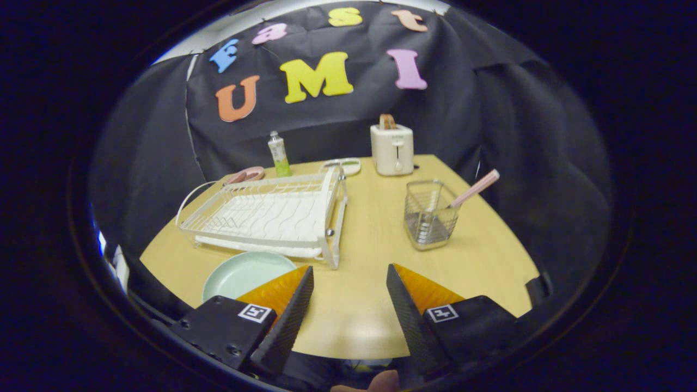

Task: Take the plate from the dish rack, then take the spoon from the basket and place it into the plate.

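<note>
gripper [348,296] fingers apart, holding nothing | round pale green plate [245,272] on table, out of white wire rack [267,215] | pink long-handled spoon [475,189] in wire basket [430,220]: prob. light, thin, slippy, grab mid-handle

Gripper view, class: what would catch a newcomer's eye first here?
The hand-held gripper is open, its fingers spread over bare table. Just ahead to the left sits the white dish rack, with the pale green plate lying flat before it. Beyond the right finger stands the wire basket, a pink spoon leaning out.

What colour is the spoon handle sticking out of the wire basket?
Pale pink spoon handle, clearest in the gripper view.
</note>
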{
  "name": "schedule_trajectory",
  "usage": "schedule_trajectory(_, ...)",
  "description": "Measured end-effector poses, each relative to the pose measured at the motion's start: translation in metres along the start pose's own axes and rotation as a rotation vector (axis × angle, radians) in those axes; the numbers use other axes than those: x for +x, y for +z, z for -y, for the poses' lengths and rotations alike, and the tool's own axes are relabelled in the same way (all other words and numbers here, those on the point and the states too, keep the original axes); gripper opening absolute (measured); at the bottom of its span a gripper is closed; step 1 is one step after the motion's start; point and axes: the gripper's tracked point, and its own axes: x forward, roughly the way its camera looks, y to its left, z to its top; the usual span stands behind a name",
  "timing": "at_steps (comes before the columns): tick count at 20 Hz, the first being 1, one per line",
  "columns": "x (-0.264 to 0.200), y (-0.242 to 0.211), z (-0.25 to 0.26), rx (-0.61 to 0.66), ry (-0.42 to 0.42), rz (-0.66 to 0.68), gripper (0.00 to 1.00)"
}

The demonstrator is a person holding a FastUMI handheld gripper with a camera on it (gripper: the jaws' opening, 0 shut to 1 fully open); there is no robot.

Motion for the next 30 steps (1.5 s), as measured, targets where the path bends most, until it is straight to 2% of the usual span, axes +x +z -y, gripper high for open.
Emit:
schedule_trajectory(1, -0.002, 0.004, 0.024, -0.026, -0.062, 0.056, 1.0)
schedule_trajectory(3, -0.007, 0.002, 0.061, -0.021, -0.128, 0.113, 1.0)
schedule_trajectory(6, -0.003, 0.005, 0.102, 0.009, -0.152, 0.178, 1.0)
schedule_trajectory(13, 0.065, 0.037, 0.136, 0.068, -0.028, 0.246, 1.0)
schedule_trajectory(16, 0.094, 0.044, 0.145, 0.091, 0.015, 0.228, 1.0)
schedule_trajectory(18, 0.112, 0.05, 0.148, 0.149, 0.053, 0.213, 0.99)
schedule_trajectory(20, 0.126, 0.055, 0.148, 0.226, 0.094, 0.194, 0.93)
schedule_trajectory(21, 0.13, 0.055, 0.145, 0.254, 0.12, 0.179, 0.85)
schedule_trajectory(24, 0.14, 0.056, 0.136, 0.271, 0.153, 0.149, 0.71)
schedule_trajectory(26, 0.14, 0.062, 0.128, 0.258, 0.17, 0.137, 0.56)
schedule_trajectory(27, 0.141, 0.064, 0.128, 0.249, 0.161, 0.138, 0.44)
schedule_trajectory(29, 0.139, 0.074, 0.117, 0.262, 0.193, 0.123, 0.27)
schedule_trajectory(30, 0.136, 0.076, 0.111, 0.274, 0.207, 0.113, 0.23)
